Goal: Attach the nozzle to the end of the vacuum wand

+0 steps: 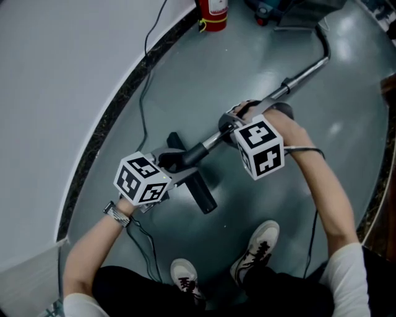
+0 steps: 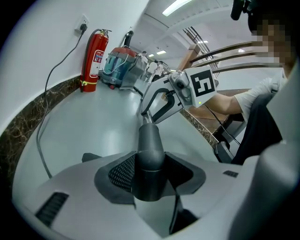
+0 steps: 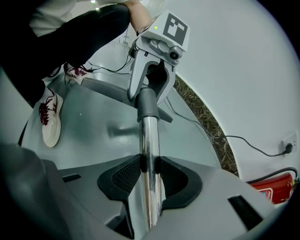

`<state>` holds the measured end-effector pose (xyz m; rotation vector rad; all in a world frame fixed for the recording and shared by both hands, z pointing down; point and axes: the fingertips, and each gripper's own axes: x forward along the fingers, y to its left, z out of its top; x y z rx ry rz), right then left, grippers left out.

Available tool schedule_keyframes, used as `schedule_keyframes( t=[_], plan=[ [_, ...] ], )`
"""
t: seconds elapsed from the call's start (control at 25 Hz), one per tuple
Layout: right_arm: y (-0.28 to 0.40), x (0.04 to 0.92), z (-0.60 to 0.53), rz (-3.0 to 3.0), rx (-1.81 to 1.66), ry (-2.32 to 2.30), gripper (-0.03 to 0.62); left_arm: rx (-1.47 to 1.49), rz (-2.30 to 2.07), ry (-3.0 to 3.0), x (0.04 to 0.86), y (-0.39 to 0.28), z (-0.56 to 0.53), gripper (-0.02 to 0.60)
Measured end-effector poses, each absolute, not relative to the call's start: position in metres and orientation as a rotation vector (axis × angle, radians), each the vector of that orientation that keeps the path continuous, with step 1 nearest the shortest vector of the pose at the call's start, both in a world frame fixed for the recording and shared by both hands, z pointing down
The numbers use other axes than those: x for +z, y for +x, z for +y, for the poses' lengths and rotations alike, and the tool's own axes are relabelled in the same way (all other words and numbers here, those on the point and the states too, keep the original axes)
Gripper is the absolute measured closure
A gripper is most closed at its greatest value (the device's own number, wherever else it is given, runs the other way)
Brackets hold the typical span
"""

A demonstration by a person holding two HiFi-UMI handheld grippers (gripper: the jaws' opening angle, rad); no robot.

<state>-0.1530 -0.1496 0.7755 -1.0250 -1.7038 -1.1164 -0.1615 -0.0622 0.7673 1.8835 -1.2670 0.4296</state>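
Left arm: forearm is reaching in from the lower left of the head view, with a watch (image 1: pixel 117 213) on the wrist. It is aiming the left gripper (image 2: pixel 149 176) toward the upper right and tilting it down.
Left jaws: clenching on the nozzle (image 1: pixel 185 158), with the pads pressing both sides of its dark neck.
Right arm: forearm is coming up from the lower right of the head view. It is pointing the right gripper (image 3: pixel 149 173) steeply down at frame centre.
Right jaws: grasping the chrome wand (image 1: pixel 303 73), with the tube pinched between the pads.
Wand axis: running diagonally from the upper right to the centre of the head view, held above the floor (image 1: pixel 247 74).
Nozzle place: sitting left of centre in the head view, between the two grippers' cubes and just below them.
Nozzle axis: the neck is lining up with the wand and pointing to the upper right. The black head bar is lying across that line, from upper left to lower right.
Joint: neck and tube ends are meeting; cannot tell whether the joint is fully seated.
Around: fire extinguisher (image 1: pixel 213 15) is standing at the top edge, and a cable (image 1: pixel 145 117) is trailing along the wall.
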Motion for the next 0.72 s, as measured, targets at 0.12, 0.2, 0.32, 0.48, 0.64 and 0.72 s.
schedule_keyframes(
  t=[0.12,0.2,0.32,0.48,0.64,0.72],
  plan=[
    [-0.1525,0.7802,-0.1488,-1.69,-1.115,-1.03,0.45,0.442,-1.242,1.868,0.7729,-0.1591,-0.0604,0.394],
    [-0.1531,0.7801,-0.1476,-1.692,-1.105,-1.037,0.45,0.445,-1.233,1.868,0.7742,-0.1593,-0.0605,0.393],
    [-0.151,0.7805,-0.147,-1.69,-1.095,-1.043,0.45,0.451,-1.228,1.866,0.7741,-0.158,-0.0598,0.393],
    [-0.1491,0.7818,-0.1478,-1.687,-1.094,-1.042,0.45,0.467,-1.229,1.861,0.7744,-0.1565,-0.059,0.393],
    [-0.1494,0.7794,-0.1464,-1.691,-1.102,-1.041,0.45,0.519,-1.249,1.851,0.7744,-0.1557,-0.0591,0.393],
    [-0.1511,0.7775,-0.1431,-1.694,-1.107,-1.044,0.45,0.558,-1.257,1.841,0.7765,-0.1559,-0.0587,0.394]
  ],
)
